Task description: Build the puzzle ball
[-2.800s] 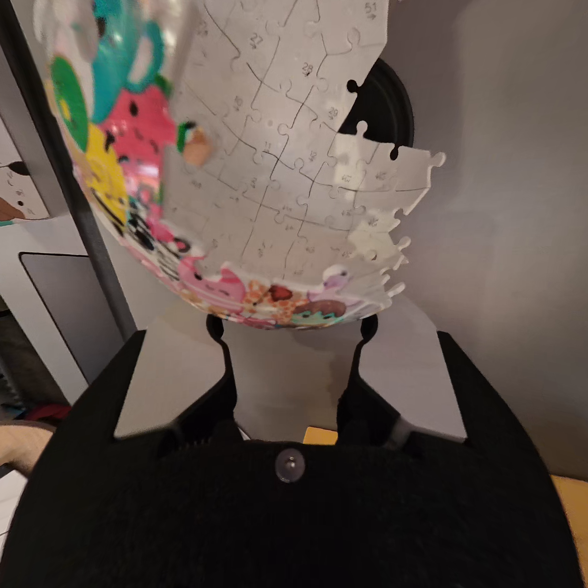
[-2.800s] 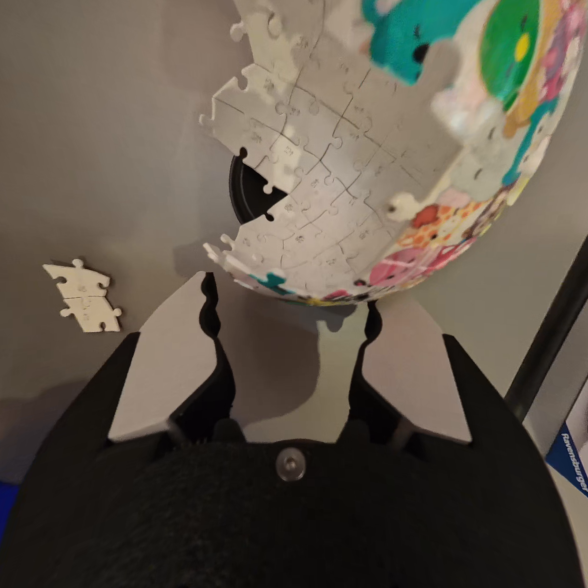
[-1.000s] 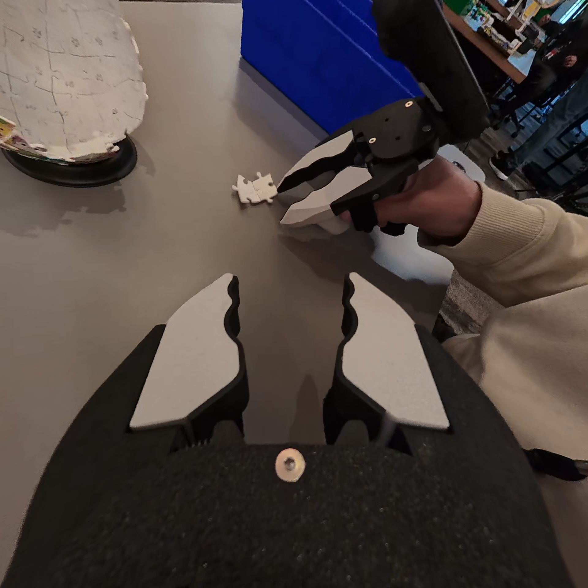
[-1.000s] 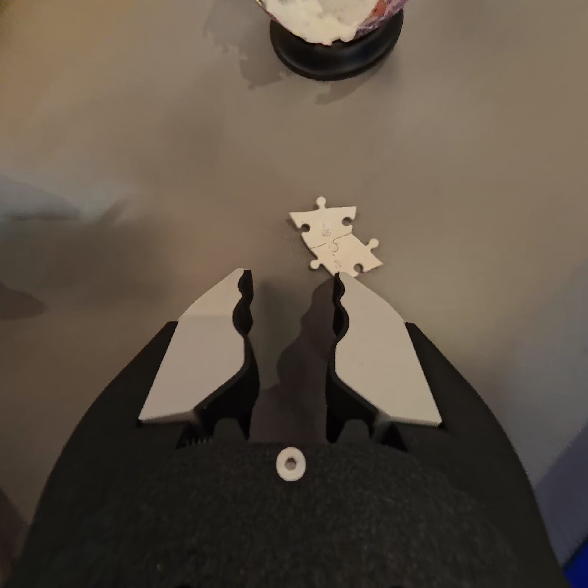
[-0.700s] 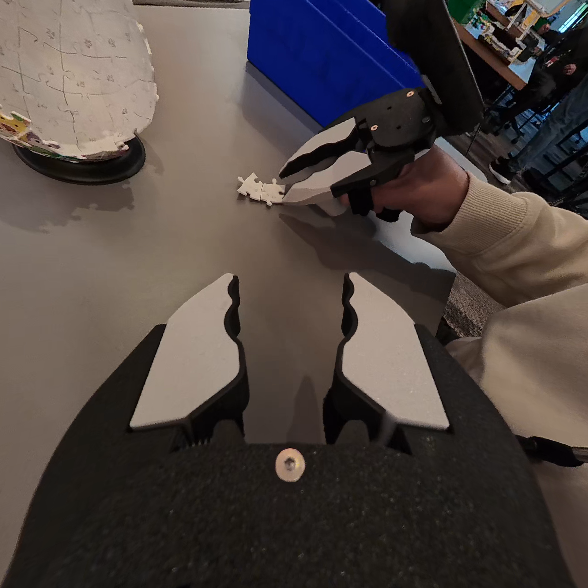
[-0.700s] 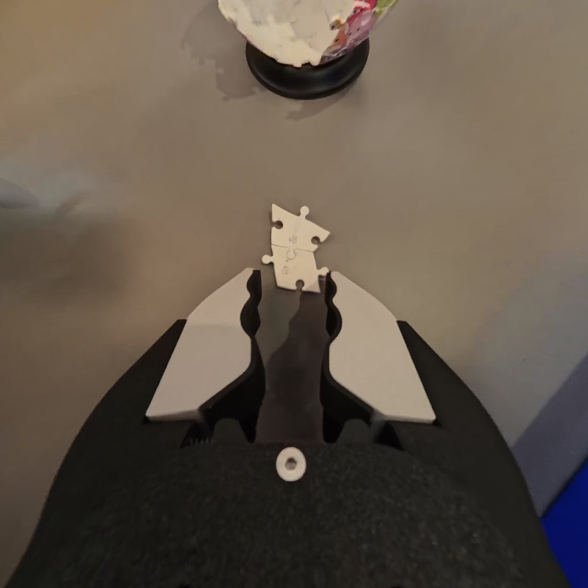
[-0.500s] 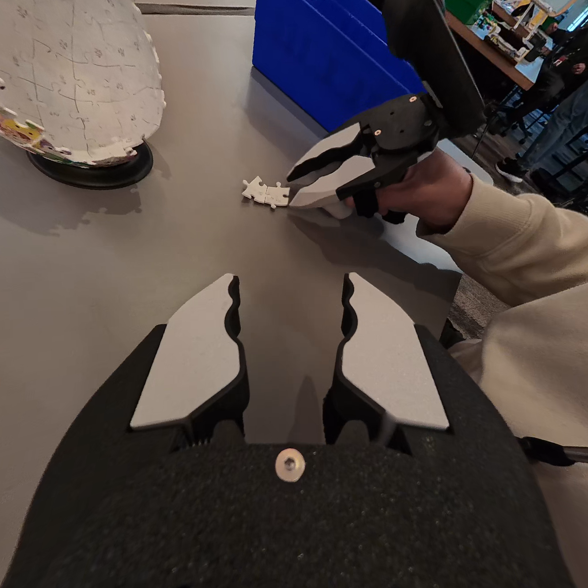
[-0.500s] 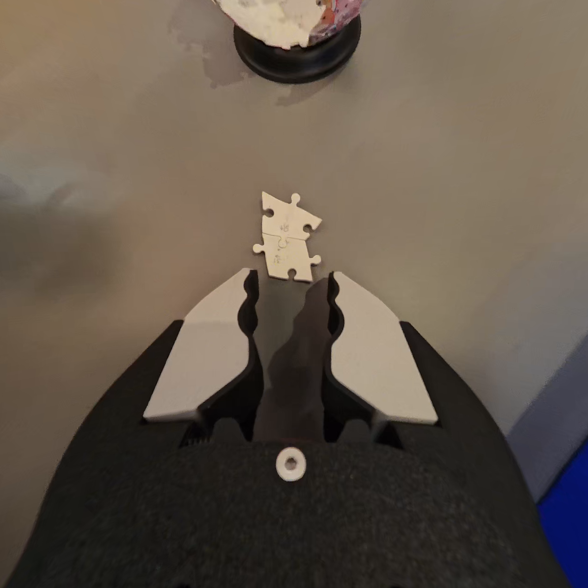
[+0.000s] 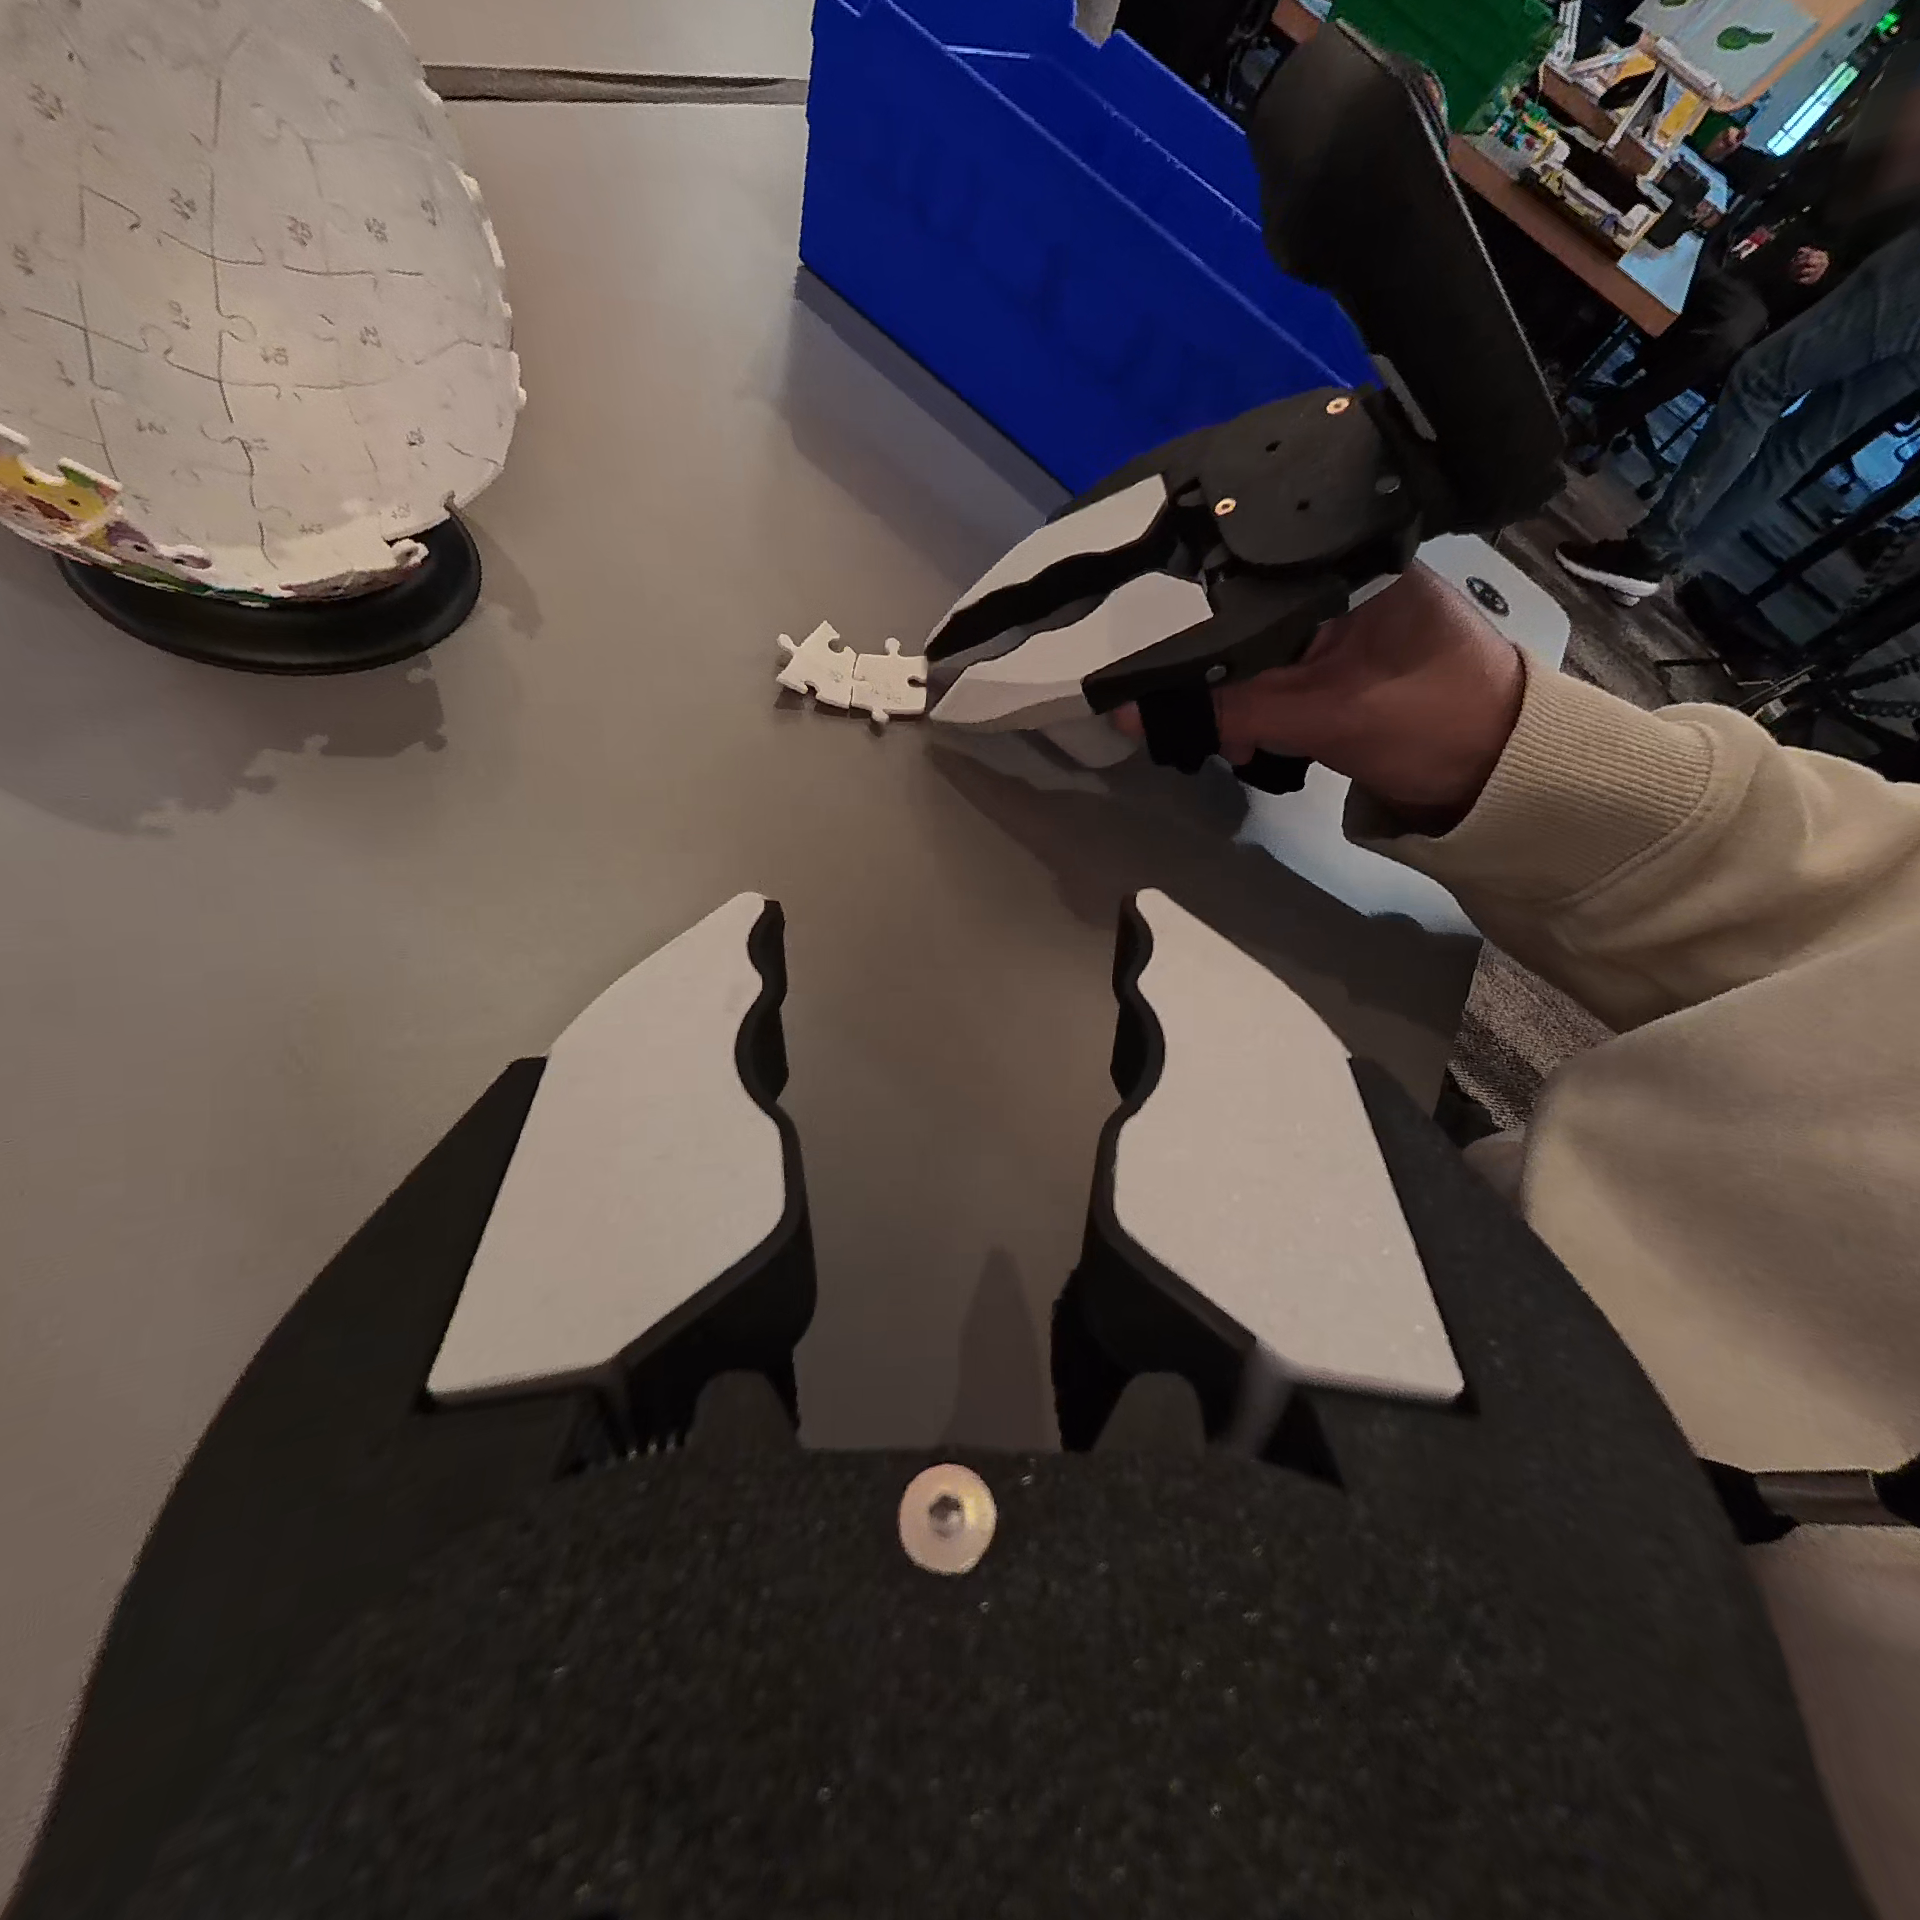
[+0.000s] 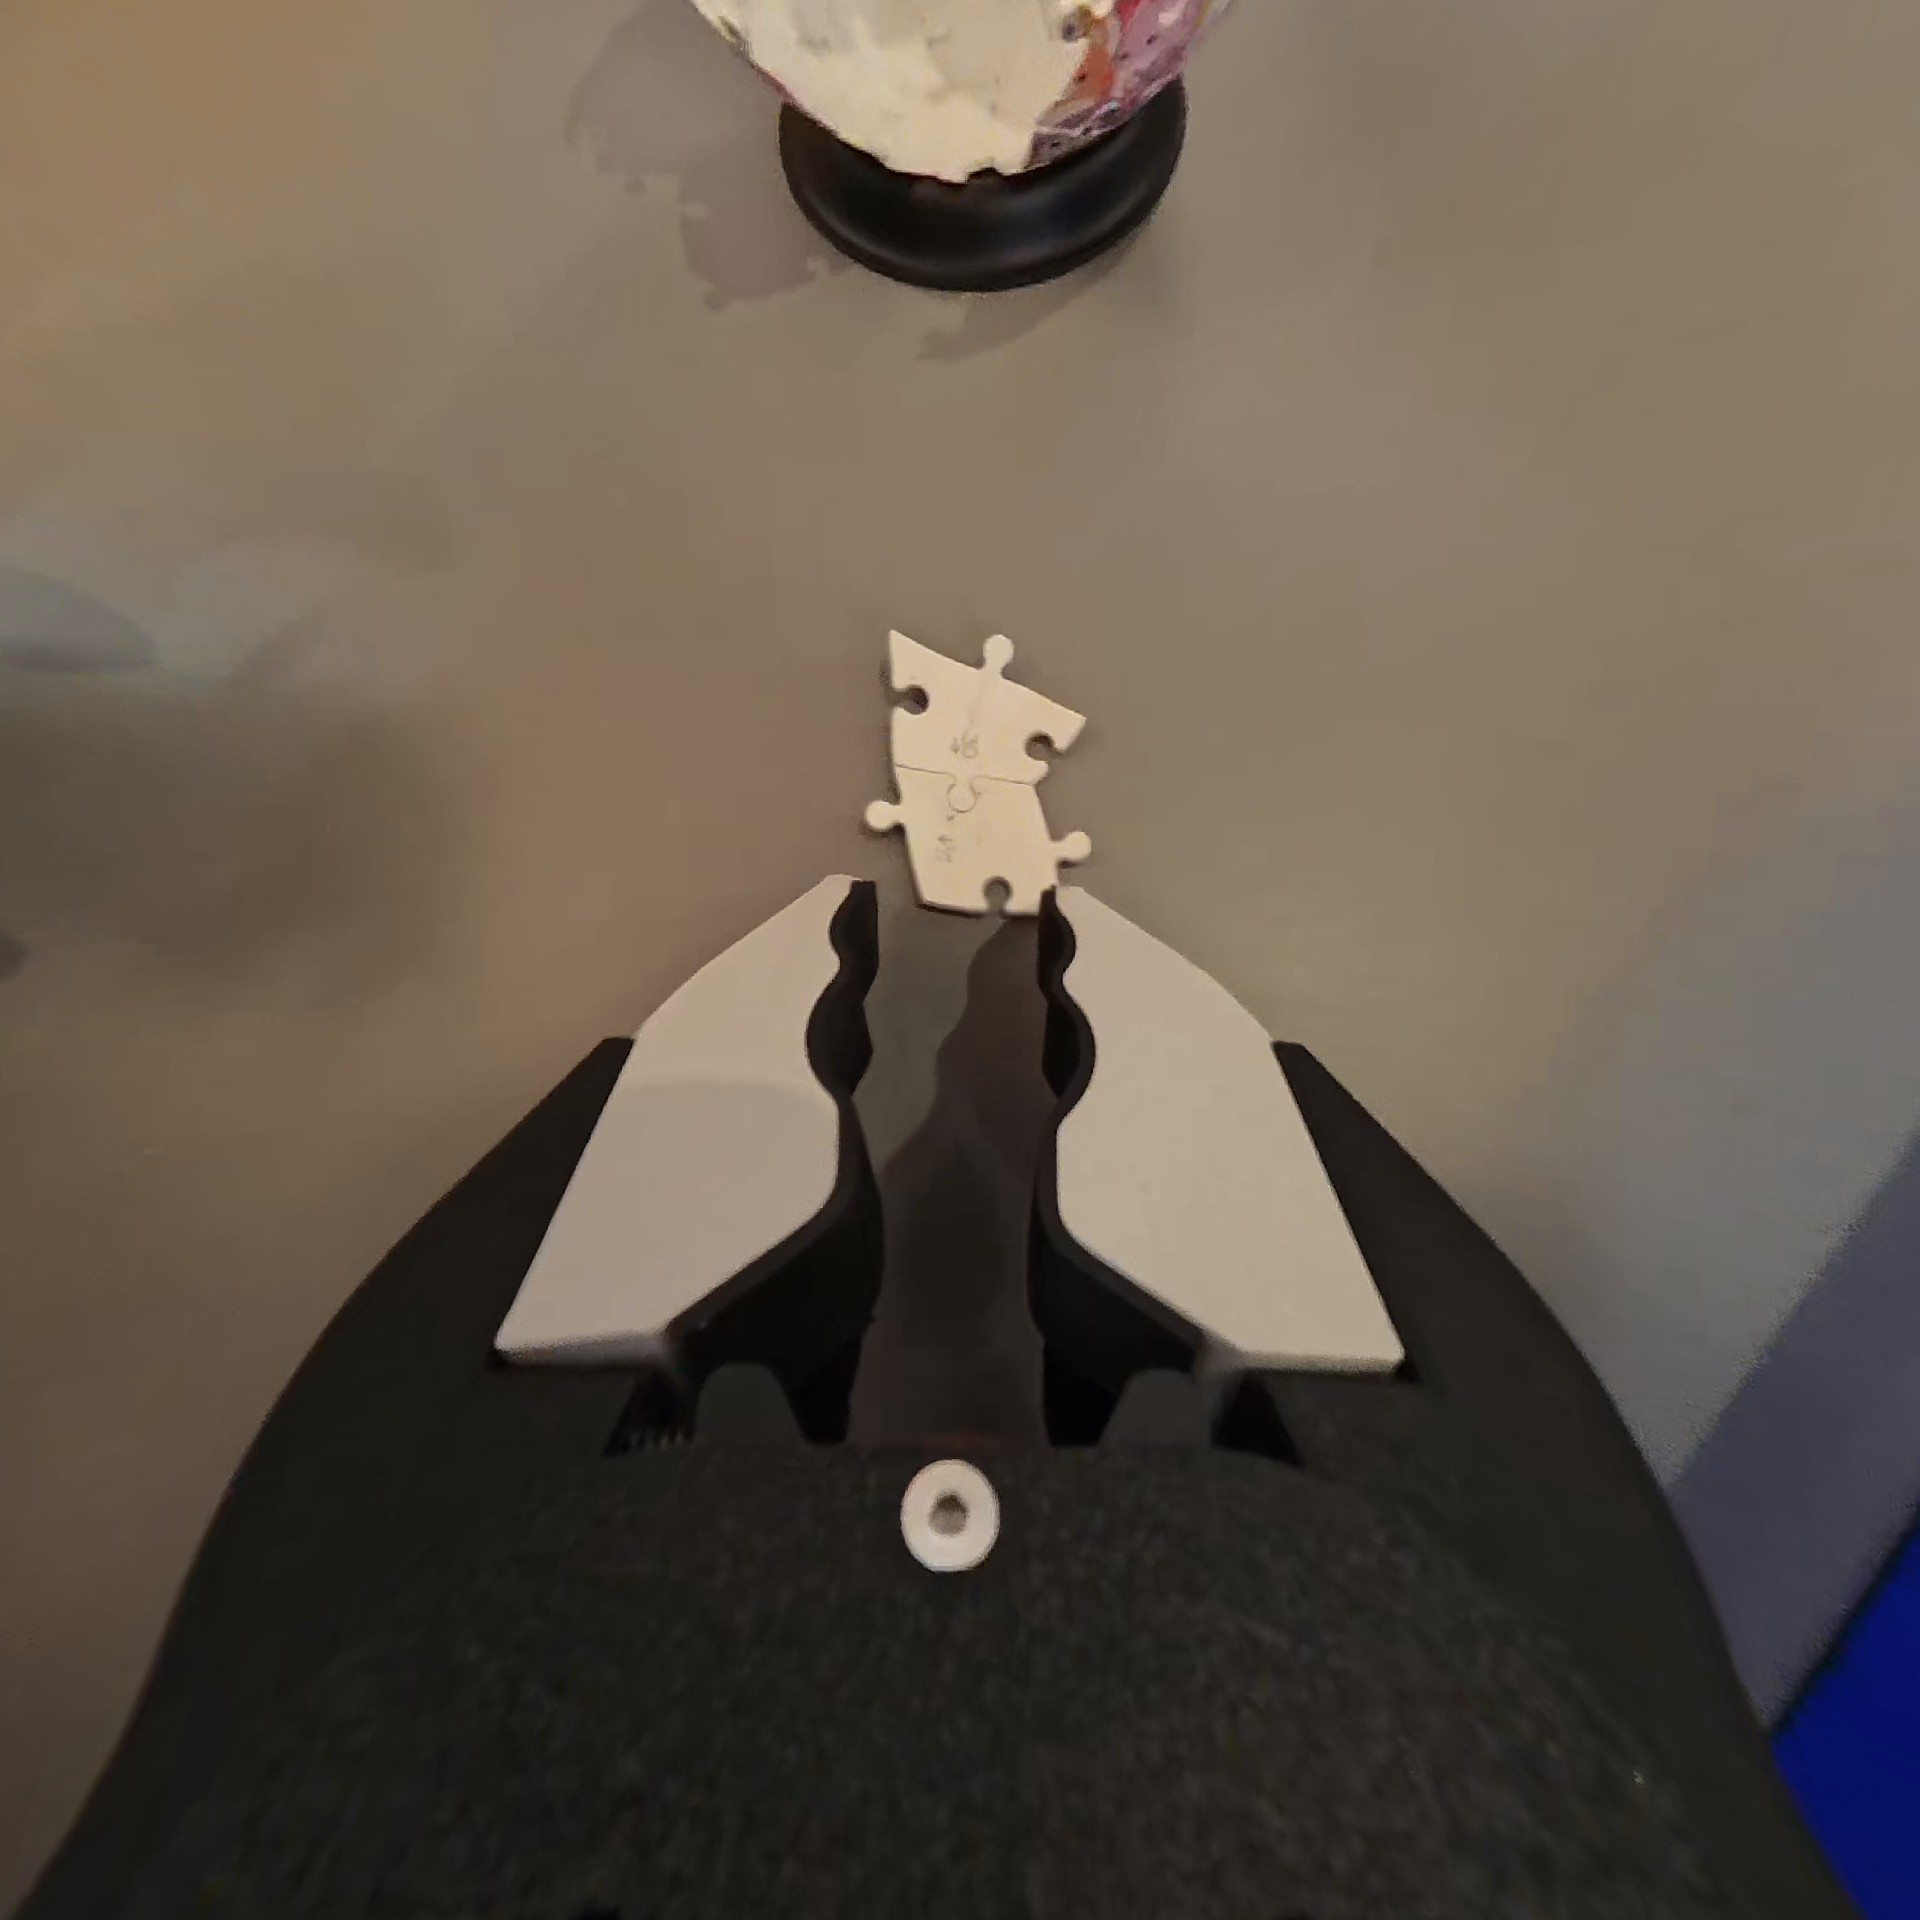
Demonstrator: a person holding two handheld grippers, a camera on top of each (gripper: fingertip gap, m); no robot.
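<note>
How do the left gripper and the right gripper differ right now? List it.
Gap: the left gripper stands wide open; the right gripper is open too, but narrower.
Place: the right gripper's tips are at the edge of the joined puzzle pieces lying white side up on the grey table; the left gripper has only bare table between its fingers.
Shared: both have grey fingers on black bodies, and neither holds anything.

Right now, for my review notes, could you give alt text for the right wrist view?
The open right tool sits low over a grey table, its tips at the near edge of two joined white puzzle pieces lying face down. Beyond them, the partly built puzzle ball rests on a black ring stand.
</note>
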